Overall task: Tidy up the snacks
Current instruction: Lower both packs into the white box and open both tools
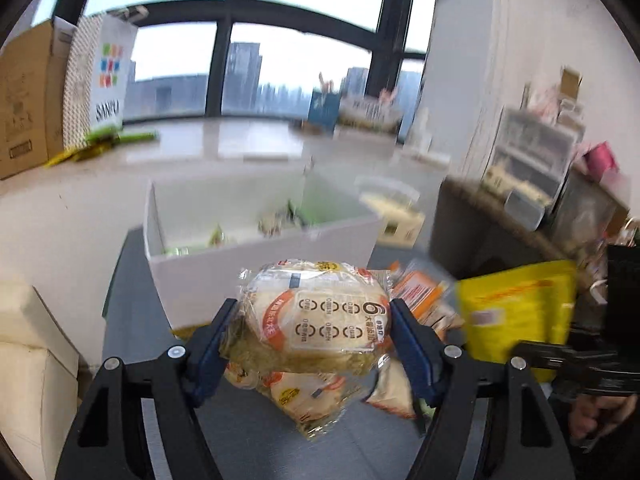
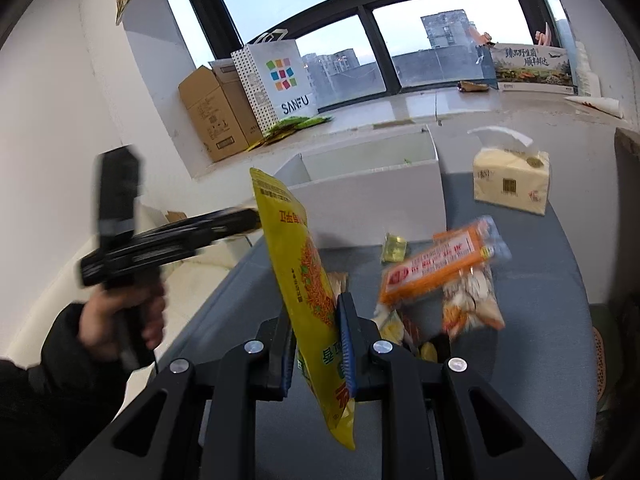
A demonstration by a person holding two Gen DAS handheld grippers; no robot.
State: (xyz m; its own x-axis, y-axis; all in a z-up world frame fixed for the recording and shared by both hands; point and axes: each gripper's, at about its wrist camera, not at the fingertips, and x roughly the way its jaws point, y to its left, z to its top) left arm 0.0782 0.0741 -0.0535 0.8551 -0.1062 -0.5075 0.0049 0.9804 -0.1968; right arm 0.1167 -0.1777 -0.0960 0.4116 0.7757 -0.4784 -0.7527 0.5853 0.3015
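1. The white box (image 1: 264,276) on the grey table (image 1: 132,320) holds a few small greenish packets, blurred.
2. The left gripper (image 1: 312,320) clamps a clear-wrapped bread pack (image 1: 320,312), lifted above the table.
3. Only the right wrist view shows the tissue pack (image 2: 512,180); there the right gripper (image 2: 316,344) pinches a yellow snack bag (image 2: 304,280) upright.

Pale daylight enters a wide black-framed window (image 2: 400,32) over a glossy white sill ledge (image 2: 400,108), with plain white walls (image 2: 52,112) left and right.
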